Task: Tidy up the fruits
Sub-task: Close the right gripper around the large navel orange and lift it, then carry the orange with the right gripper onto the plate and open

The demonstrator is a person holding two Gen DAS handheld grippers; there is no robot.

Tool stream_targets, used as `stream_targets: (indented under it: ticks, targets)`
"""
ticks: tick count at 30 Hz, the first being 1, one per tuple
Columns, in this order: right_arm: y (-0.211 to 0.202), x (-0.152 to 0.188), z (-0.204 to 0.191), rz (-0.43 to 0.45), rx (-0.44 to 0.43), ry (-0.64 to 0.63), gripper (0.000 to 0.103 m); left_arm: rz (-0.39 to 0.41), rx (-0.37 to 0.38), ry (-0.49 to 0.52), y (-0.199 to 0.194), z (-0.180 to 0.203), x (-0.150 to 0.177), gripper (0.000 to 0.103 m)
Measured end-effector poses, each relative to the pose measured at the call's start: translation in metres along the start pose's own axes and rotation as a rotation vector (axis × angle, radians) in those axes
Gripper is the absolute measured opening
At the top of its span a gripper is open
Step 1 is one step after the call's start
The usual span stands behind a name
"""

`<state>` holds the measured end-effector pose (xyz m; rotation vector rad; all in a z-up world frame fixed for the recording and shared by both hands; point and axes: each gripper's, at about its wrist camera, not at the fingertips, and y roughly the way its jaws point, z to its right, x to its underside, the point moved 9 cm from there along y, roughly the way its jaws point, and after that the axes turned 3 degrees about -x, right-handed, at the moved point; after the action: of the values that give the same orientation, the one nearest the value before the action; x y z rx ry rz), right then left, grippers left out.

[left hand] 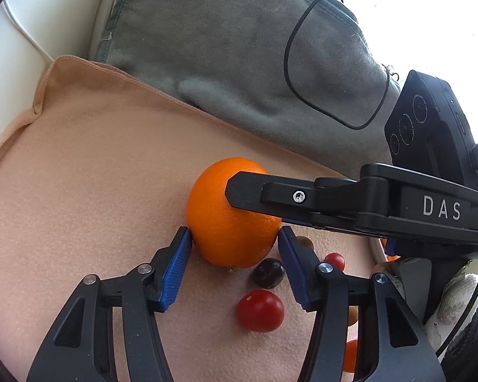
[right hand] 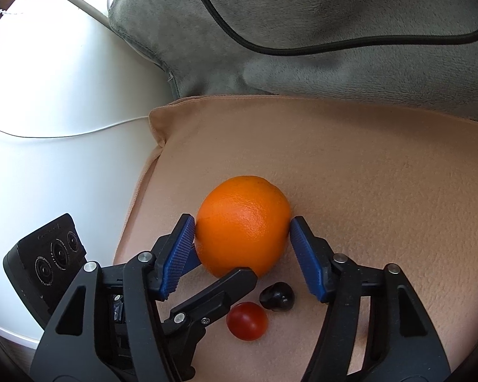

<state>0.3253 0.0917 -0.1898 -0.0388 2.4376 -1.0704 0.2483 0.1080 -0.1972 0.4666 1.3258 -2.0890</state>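
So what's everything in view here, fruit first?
orange: one, orange, middle of the cloth
tomatoes: at least two, red, on the cloth in front of the orange
dark berry: one, near-black, between the orange and the nearest tomato
cloth: one, peach, under all the fruit
cushion: one, grey, behind the cloth
cable: one, black, looped over the cushion
left hand-held gripper: one, black with blue pads, pad tips on the orange's sides
right hand-held gripper: one, black with blue pads, pad tips on the same orange
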Motion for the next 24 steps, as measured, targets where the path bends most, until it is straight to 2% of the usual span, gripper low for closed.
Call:
stream_targets:
  ticks: [10, 24]
  targets:
    - [-0.015, 0.005, -0.001, 0.018, -0.009, 0.0, 0.065, 0.022, -0.006, 0.013, -0.009, 0.012, 0.003, 0.055]
    - [-0.071, 0.012, 0.003, 0.087, -0.016, -0.01, 0.065, 0.057, 0.005, 0.074, -0.02, 0.061, 0.004, 0.055]
